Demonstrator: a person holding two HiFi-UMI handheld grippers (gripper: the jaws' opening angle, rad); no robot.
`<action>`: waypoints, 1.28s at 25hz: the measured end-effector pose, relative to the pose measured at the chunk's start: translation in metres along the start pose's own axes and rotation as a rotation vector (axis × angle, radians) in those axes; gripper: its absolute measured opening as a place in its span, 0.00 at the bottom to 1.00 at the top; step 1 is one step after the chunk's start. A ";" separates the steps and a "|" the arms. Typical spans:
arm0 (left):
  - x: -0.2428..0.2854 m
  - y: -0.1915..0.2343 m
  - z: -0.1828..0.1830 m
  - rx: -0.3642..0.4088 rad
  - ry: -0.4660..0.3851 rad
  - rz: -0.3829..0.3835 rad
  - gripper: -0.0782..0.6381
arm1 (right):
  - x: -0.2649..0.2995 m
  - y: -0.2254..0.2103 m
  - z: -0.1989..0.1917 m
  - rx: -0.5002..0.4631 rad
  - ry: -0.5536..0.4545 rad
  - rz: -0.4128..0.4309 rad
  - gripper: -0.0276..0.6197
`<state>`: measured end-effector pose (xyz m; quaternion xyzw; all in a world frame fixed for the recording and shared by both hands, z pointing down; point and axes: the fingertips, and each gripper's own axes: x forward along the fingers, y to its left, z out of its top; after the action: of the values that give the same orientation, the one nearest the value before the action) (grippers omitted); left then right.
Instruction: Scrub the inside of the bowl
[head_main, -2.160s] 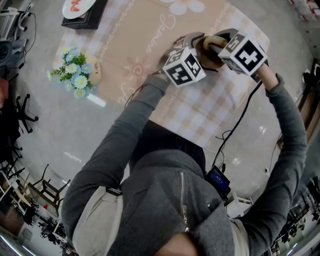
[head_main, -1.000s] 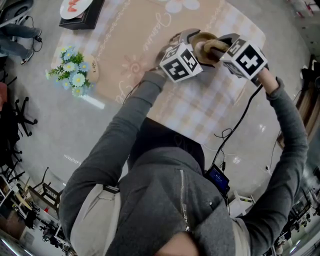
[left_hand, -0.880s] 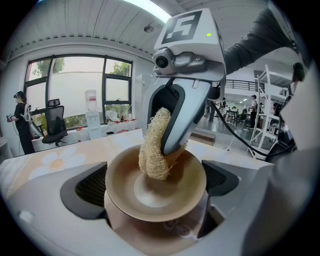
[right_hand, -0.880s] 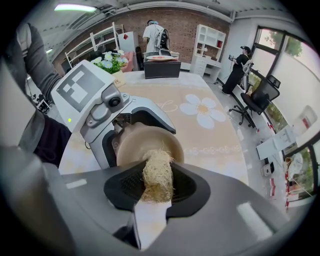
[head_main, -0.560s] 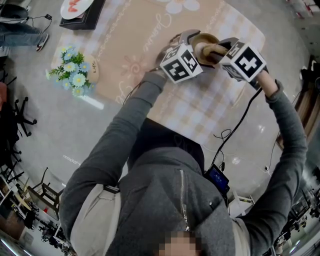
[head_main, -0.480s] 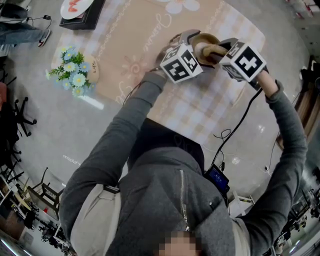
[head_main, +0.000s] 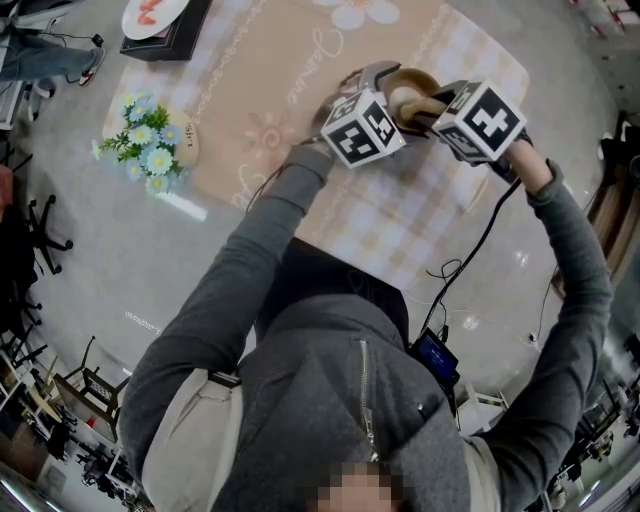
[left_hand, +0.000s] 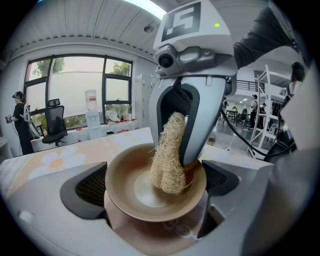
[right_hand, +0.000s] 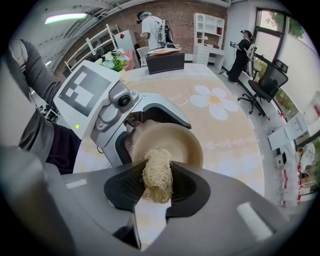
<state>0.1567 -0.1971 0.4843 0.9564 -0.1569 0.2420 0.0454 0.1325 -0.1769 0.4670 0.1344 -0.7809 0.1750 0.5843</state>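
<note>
Presently: round, smooth tan bowl (left_hand: 125, 175), tilted, gripped between the left gripper (left_hand: 152, 190) fingers (left_hand: 85, 192). Right gripper (right_hand: 157, 192) fingers (right_hand: 125, 187) are closed on a coarse, fibrous loofah (left_hand: 167, 160), its end against the bowl's inner wall. Both are over the floral-cloth bench (head_main: 300, 70); flower bunch (head_main: 150, 145) well apart.

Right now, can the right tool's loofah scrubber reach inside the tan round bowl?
Likely yes: the left tool holds the tan round bowl open toward it, and the straw-coloured loofah scrubber sits inside.
</note>
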 end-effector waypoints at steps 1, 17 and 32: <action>0.000 0.000 0.000 0.000 0.000 0.000 0.92 | 0.001 0.001 0.001 -0.001 0.001 0.006 0.20; 0.000 -0.001 0.000 0.000 0.000 -0.002 0.92 | 0.007 0.014 0.016 -0.039 0.038 0.063 0.20; 0.000 0.000 0.000 -0.002 0.002 -0.003 0.92 | 0.014 0.013 0.030 -0.054 0.025 0.070 0.19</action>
<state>0.1570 -0.1967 0.4846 0.9563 -0.1558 0.2430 0.0467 0.0973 -0.1783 0.4716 0.0887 -0.7823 0.1758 0.5910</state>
